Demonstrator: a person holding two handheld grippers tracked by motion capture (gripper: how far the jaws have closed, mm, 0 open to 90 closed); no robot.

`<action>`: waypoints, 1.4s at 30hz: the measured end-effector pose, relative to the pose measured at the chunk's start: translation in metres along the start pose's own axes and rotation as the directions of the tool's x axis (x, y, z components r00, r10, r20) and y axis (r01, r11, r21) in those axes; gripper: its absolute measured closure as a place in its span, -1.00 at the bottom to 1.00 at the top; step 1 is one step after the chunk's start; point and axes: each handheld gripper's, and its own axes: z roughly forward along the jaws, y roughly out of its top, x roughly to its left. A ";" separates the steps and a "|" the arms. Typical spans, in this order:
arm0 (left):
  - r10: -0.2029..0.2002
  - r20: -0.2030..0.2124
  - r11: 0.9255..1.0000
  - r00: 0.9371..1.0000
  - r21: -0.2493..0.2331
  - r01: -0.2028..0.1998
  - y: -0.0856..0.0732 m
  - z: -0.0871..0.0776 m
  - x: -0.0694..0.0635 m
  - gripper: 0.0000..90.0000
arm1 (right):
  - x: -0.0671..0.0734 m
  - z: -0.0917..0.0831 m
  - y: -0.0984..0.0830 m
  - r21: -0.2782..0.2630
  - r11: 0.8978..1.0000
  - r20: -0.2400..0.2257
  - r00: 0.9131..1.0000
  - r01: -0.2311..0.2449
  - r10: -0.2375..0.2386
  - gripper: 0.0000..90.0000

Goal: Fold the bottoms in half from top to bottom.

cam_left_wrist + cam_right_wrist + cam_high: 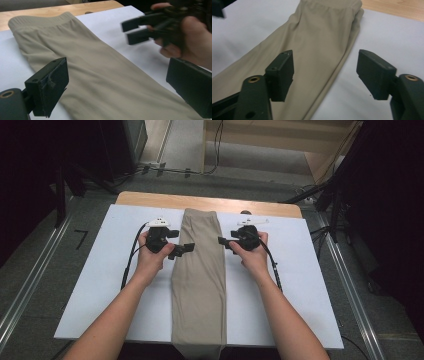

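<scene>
Across the middle of the white rectangular board [100, 285] the long folded beige knit trousers [199, 280] are lying flat, running from the near edge away to the far end, ribbed waistband [40, 21] at the far end near the bare strip of light wooden tabletop [150, 199]. The near end is hanging slightly over the board's front edge.

I am holding my left black two-jaw gripper [184, 249] at the trousers' left edge, jaws pointing inward over the fabric. In the left gripper view its jaws are standing wide apart, released, hovering above the cloth with nothing pinched.

I am holding my right black two-jaw gripper [224, 241] at the trousers' right edge, facing the left one across the garment. In the right gripper view its jaws are gaping, partly apart, straddling the folded right edge of the trousers [322, 50] from above; the pads are not pressing on the fabric, so nothing is grasped.

Both grippers are sitting on the upper half of the garment, below the waistband, roughly level with each other.
</scene>
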 end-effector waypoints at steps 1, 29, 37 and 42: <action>-0.001 -0.004 1.000 1.000 0.006 0.002 0.000 0.000 0.000 -0.90 | -0.002 0.006 0.004 0.008 1.000 0.007 1.000 -0.003 0.003 -0.21; -0.042 -0.028 0.998 0.999 0.053 0.043 -0.002 -0.012 0.016 -0.88 | -0.031 0.077 0.054 0.114 0.986 0.140 0.984 -0.122 0.105 0.74; -0.040 -0.048 0.997 0.998 0.069 0.043 0.010 -0.003 0.025 -0.77 | -0.037 0.085 0.051 0.104 0.987 0.065 0.991 -0.124 0.118 0.13; -0.052 -0.062 0.995 0.997 0.078 0.057 0.022 0.008 0.039 -0.69 | -0.034 0.090 0.050 0.117 0.990 0.080 0.994 -0.084 0.075 0.41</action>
